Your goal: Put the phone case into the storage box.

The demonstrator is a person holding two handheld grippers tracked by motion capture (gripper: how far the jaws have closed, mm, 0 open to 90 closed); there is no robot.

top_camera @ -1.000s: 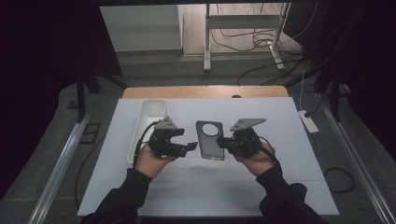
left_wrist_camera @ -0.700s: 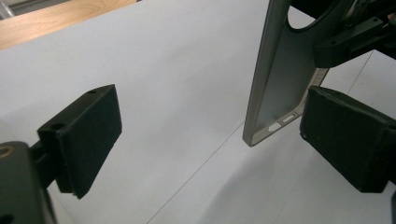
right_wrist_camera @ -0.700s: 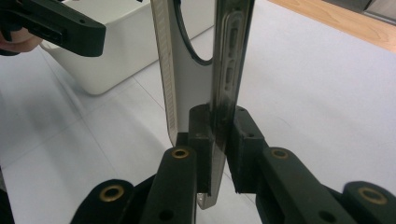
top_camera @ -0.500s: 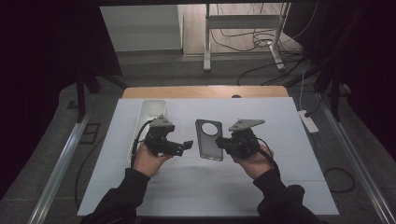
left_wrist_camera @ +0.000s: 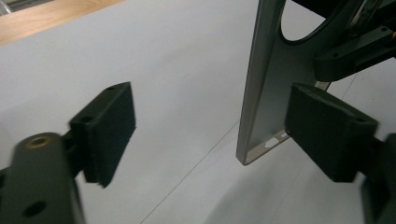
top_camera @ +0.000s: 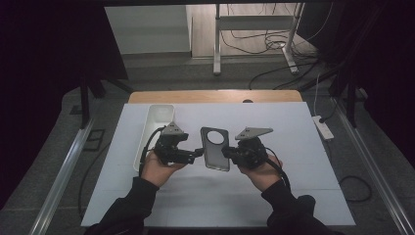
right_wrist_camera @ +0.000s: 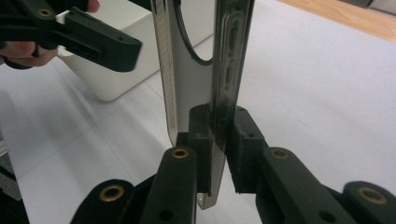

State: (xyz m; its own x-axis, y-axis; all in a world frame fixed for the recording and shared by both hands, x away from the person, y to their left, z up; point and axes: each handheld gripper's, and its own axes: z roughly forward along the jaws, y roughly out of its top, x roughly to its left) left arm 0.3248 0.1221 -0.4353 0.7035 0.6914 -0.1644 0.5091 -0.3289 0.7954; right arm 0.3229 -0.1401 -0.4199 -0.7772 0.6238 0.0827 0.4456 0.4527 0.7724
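Little has shifted since the earlier frame: the left claw (top_camera: 198, 152) has just been narrowing, yet stands wide around the phone frame's (top_camera: 216, 148) edge without touching. The right claw (right_wrist_camera: 218, 140) pinches that frame above the desk (top_camera: 293, 132). Closing squarely on the rail should prevent twisting.

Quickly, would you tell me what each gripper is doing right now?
Left gripper: open, jaws just closing, pads off the phone frame.
Right gripper: shut on the phone frame.
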